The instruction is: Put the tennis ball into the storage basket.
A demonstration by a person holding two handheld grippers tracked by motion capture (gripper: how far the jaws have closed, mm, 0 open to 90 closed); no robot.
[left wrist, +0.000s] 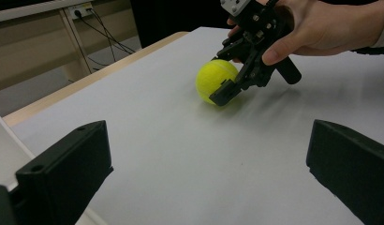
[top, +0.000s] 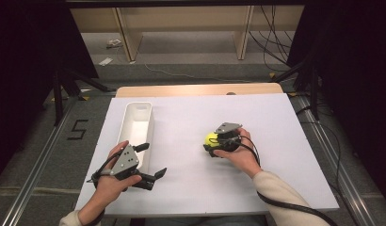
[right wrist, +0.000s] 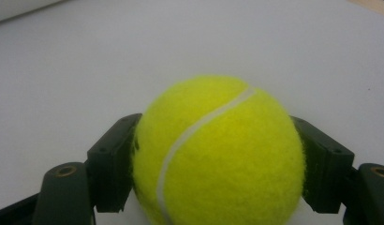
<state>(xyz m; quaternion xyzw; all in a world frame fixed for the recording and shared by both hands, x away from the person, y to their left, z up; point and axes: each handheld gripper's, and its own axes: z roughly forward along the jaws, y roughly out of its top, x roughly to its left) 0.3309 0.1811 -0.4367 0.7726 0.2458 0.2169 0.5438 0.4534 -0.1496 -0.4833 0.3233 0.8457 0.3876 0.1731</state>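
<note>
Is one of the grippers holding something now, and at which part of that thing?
The right gripper holds the tennis ball, its fingers pressed on two opposite sides at mid-height. The left gripper is open, holding nothing.

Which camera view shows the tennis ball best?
The right gripper view: the tennis ball is close, seam visible, between the right gripper jaws. The left gripper view shows it smaller, with a jaw on each side. The high view shows a small yellow part.

Wooden table [top: 181, 89] covered by a white board [top: 191, 188] (wood showing along the far edge), white rectangular bin [top: 134, 123] at left, yellow tennis ball [top: 210, 139] resting right of centre.
</note>
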